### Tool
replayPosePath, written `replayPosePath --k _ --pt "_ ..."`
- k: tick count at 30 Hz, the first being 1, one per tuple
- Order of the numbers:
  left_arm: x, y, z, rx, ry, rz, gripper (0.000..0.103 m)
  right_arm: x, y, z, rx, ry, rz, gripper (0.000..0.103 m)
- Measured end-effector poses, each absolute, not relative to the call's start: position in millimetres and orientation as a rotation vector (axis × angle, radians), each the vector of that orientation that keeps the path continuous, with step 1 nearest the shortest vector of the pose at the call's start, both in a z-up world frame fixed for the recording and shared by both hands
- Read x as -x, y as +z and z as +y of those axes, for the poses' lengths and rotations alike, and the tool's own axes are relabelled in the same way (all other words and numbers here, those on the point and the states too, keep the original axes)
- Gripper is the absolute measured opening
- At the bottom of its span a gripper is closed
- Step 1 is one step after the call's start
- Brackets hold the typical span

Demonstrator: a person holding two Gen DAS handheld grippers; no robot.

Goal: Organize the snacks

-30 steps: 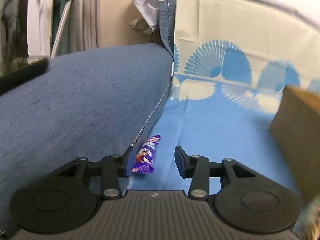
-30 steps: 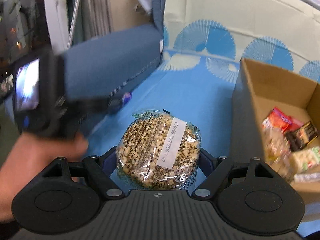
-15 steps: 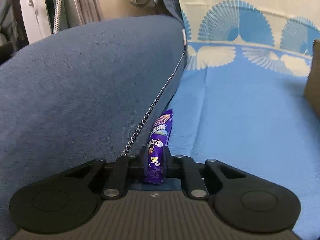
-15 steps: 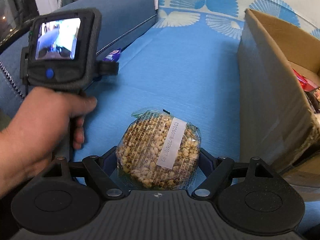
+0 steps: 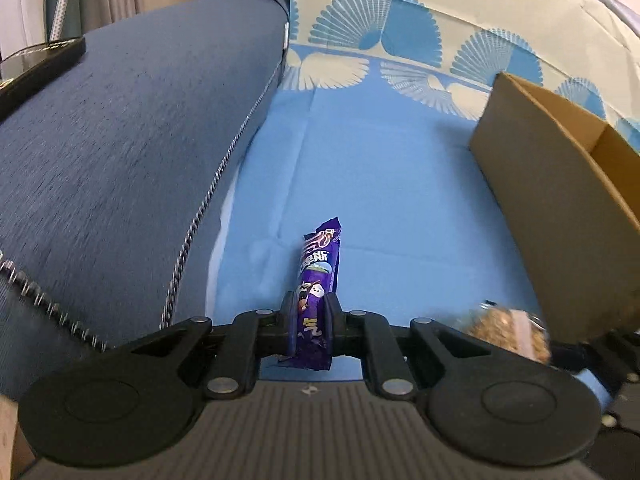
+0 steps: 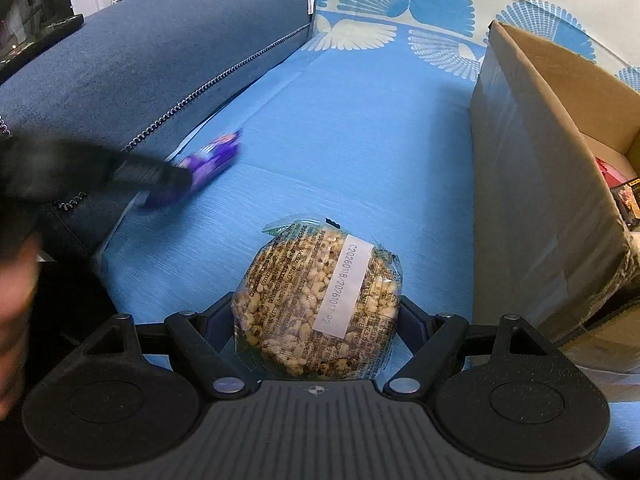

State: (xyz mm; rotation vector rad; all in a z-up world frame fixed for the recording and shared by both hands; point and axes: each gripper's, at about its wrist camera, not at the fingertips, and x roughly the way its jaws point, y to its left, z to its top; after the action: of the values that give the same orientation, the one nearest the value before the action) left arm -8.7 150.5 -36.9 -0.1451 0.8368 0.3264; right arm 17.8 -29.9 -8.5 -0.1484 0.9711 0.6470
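My left gripper [image 5: 310,312] is shut on a purple snack bar [image 5: 318,268], which sticks out forward above the blue seat cover. In the right wrist view the same bar [image 6: 212,160] shows blurred at the left, held by the left gripper [image 6: 180,178]. A round puffed-grain cake in clear wrap [image 6: 320,304] sits between the fingers of my right gripper [image 6: 318,320], which is shut on it. The cake [image 5: 508,332] also appears at the lower right of the left wrist view. An open cardboard box [image 6: 540,168] stands at the right with several snacks inside.
A dark blue sofa arm [image 5: 120,140] with a beaded trim rises on the left. The seat carries a blue cover [image 6: 360,128] with a fan pattern at the back. A person's hand [image 6: 12,300] holds the left gripper at the left edge.
The left gripper closed on the purple bar beside the sofa arm and carried it off the seat, away from the arm. The right gripper kept its hold on the grain cake and sank a little.
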Motion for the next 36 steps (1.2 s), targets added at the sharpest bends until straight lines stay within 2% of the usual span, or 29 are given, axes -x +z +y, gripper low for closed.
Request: replayPosePath --k 4,7,8,12,36 --pt "5.9 -48.0 151.3 0.179 0.304 0.901 0.015 -16.9 -10.9 -31.7 0.157 0.641 0.982 0.083" --pt "3.3 -52.4 161.0 0.23 0.314 0.901 0.031 -19.1 -14.8 -30.9 0.166 0.636 0.992 0.083" --pt "2.6 -53.5 164.3 0.245 0.32 0.9 0.04 -19.3 -15.5 -31.2 0.167 0.635 0.997 0.083" --pt "3.2 -54.7 169.6 0.27 0.329 0.908 0.047 -19.0 -15.4 -31.9 0.167 0.638 1.003 0.083" --pt "-11.0 -65.4 151.2 0.166 0.296 0.923 0.051 -22.1 -20.3 -29.2 0.18 0.644 1.025 0.084"
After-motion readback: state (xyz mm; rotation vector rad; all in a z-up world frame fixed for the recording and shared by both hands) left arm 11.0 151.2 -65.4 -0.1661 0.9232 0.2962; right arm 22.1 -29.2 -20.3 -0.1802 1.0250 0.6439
